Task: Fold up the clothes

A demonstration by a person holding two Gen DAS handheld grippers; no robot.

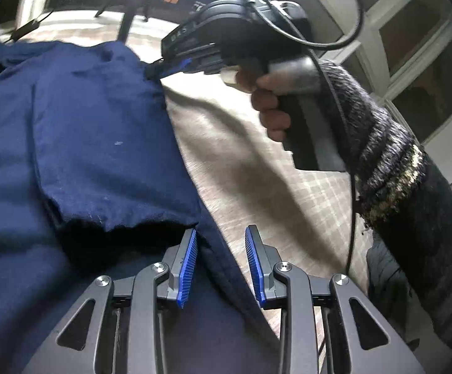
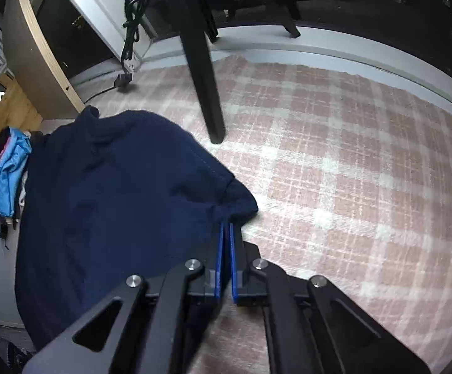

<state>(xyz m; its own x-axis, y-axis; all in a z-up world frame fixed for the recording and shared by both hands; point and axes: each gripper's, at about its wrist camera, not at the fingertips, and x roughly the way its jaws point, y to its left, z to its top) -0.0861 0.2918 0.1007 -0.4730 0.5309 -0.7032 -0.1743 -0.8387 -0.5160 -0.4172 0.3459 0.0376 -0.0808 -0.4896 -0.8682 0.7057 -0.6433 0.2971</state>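
- Navy knit garment [image 2: 116,205]: lay on the checked pink blanket [image 2: 335,162], toward its left side; collar at the far end, long axis running near to far.
- My right gripper [image 2: 226,233]: pads pinched together on the garment's right corner.
- My left gripper [image 1: 221,265]: jaws narrowly apart, straddling the near-right edge, not pressing.
- Risk: I judged the thin pinch could slip when lifted; the dark stand leg [image 2: 204,62] close by could snag the cloth.
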